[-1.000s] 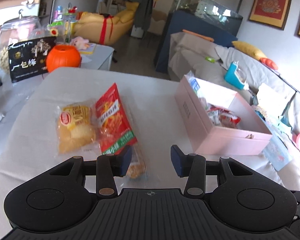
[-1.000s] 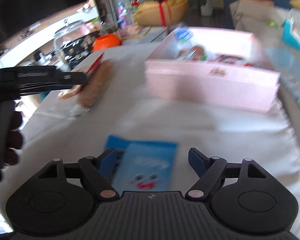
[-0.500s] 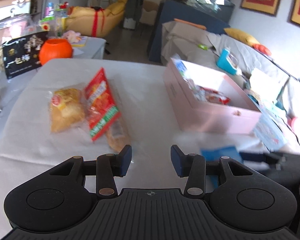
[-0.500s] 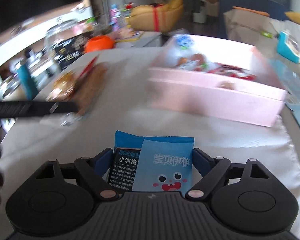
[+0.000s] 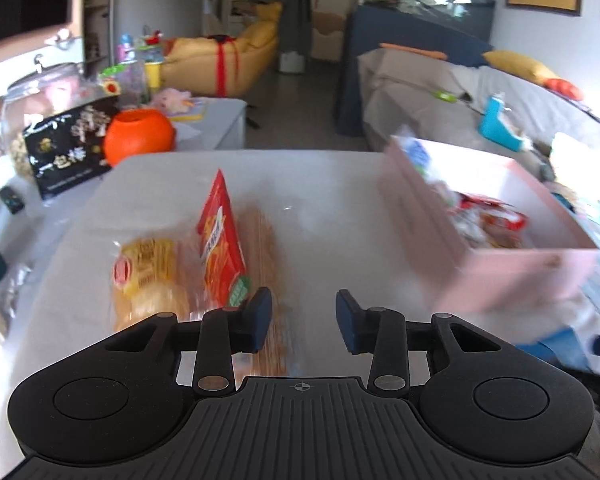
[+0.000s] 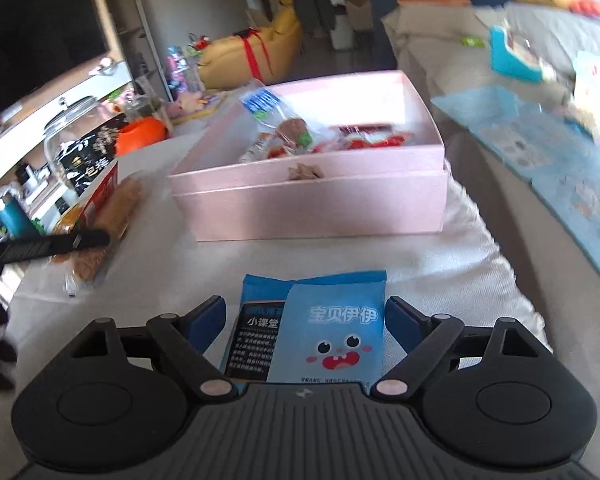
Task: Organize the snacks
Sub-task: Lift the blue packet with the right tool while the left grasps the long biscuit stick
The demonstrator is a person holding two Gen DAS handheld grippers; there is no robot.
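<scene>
The step in hand looks like gathering the loose snacks into the pink box (image 6: 308, 196), which sits on the desk (image 6: 340, 256) in the upper middle of the right wrist frame and already holds several packets.

The right gripper (image 6: 306, 322) is low over the blue snack packets (image 6: 328, 332) at the bottom centre. Its jaws stand apart and flank the packets, with a gap visible at the left pad; whether the right pad touches cannot be told. The next move probably calls for closing on the packets, lifting them and carrying them over the box wall.

The left gripper (image 5: 304, 316) is closing with nothing between its jaws; the red bag (image 5: 222, 240), the yellow bun pack (image 5: 148, 276) and a clear biscuit sleeve (image 5: 266, 264) lie just ahead at centre left.

Compared with a second ago, the blue packets sit deeper between the right jaws, and in the left view the pink box has slid toward the right edge.
</scene>
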